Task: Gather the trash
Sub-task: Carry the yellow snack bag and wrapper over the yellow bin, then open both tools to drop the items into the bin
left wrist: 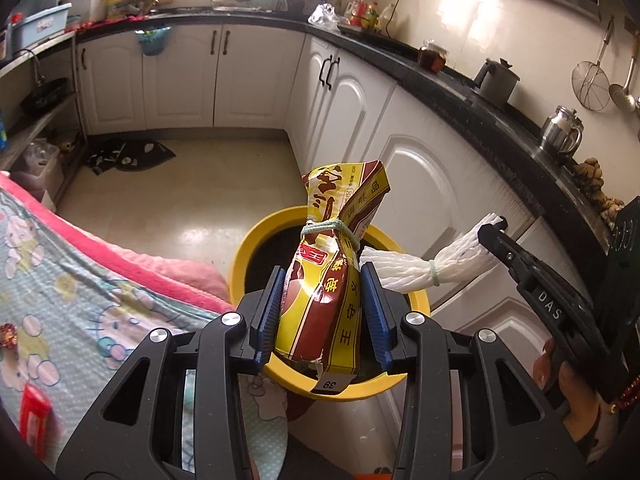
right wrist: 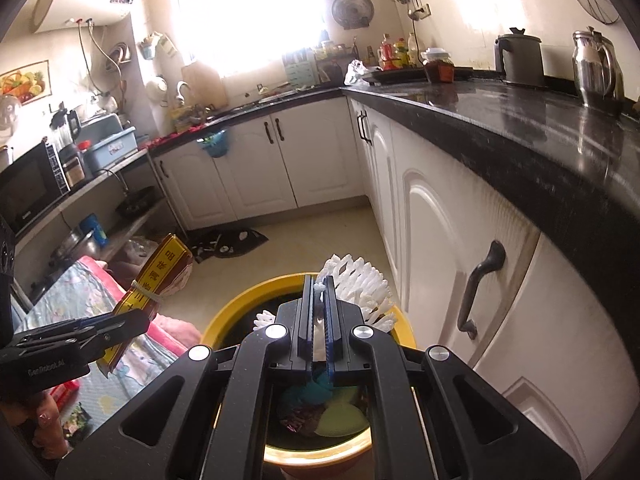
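Note:
My left gripper [left wrist: 322, 280] is shut on a yellow and brown seasoning packet [left wrist: 332, 256] tied with a cord, held upright over the yellow bin [left wrist: 248, 248]. My right gripper [right wrist: 319, 286] is shut on a white foam net sleeve [right wrist: 360, 284] with a green band, held over the same bin [right wrist: 224, 316]. The sleeve [left wrist: 424, 268] and right gripper [left wrist: 494, 230] show at right in the left wrist view. The packet [right wrist: 160, 276] and left gripper [right wrist: 132, 320] show at left in the right wrist view. The bin holds several scraps [right wrist: 316, 412].
White cabinet doors [right wrist: 440, 240] under a black counter [right wrist: 520, 120] stand right of the bin. A table with a cartoon-print cloth [left wrist: 60, 280] lies left, with a red wrapper [left wrist: 34, 416] and a small candy [left wrist: 8, 336] on it. A dark mat [left wrist: 128, 154] lies on the floor.

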{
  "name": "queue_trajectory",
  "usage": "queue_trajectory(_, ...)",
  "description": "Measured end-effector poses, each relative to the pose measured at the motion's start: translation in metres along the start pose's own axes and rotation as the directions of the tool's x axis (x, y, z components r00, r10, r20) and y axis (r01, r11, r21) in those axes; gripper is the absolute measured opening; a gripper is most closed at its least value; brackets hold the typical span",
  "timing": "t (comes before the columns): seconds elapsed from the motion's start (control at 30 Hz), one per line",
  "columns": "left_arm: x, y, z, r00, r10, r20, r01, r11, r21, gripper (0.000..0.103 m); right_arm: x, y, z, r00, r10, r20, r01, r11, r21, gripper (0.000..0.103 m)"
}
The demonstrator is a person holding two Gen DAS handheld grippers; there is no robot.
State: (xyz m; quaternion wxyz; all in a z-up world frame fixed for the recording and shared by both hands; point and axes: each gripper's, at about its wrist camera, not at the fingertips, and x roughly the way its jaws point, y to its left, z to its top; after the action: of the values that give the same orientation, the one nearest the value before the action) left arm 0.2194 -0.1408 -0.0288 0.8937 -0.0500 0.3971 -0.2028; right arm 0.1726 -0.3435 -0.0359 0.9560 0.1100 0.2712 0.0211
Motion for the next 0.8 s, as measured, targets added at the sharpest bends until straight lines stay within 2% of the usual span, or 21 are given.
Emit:
queue_trajectory(0.53,0.051,-0.003,-0.004,0.997,-0.012,-0.082,0.010,1.000,-0.019,0.032,0.038,-0.007,-0.020,0.996,-0.022,-0.089,0.021,1.000,-0.003,0.005)
queue_trajectory(0.57,0.052,-0.002,-0.004,0.997,-0.012,-0.082,0.010,1.000,-0.025,0.032,0.041,-0.008,-0.022,0.995,-0.018,-0.098,0.018,1.000,0.001,0.010)
queue_trajectory(0.6,0.054,0.000,-0.004,0.997,-0.009,-0.082,0.007,0.999,-0.033,0.040,0.043,-0.009,-0.023,0.994,-0.020,-0.108,0.021,1.000,0.007,0.016)
queue_trajectory(0.63,0.055,0.002,-0.005,0.997,-0.004,-0.082,0.001,0.999,-0.040,0.051,0.044,-0.009,-0.024,0.993,-0.019,-0.113,0.020,1.000,0.014,0.030)
queue_trajectory(0.67,0.055,0.005,-0.005,0.997,0.002,-0.080,-0.007,0.999,-0.052,0.054,0.044,-0.010,-0.024,0.993,-0.015,-0.116,0.018,1.000,0.025,0.037)
queue_trajectory(0.77,0.052,0.012,-0.007,0.997,0.020,-0.075,-0.025,0.998,-0.060,0.059,0.043,-0.012,-0.022,0.994,-0.005,-0.114,0.010,0.999,0.048,0.040)
queue_trajectory(0.8,0.050,0.014,-0.008,0.997,0.033,-0.071,-0.037,0.998,-0.059,0.065,0.042,-0.012,-0.022,0.994,-0.005,-0.111,0.011,0.999,0.049,0.042)
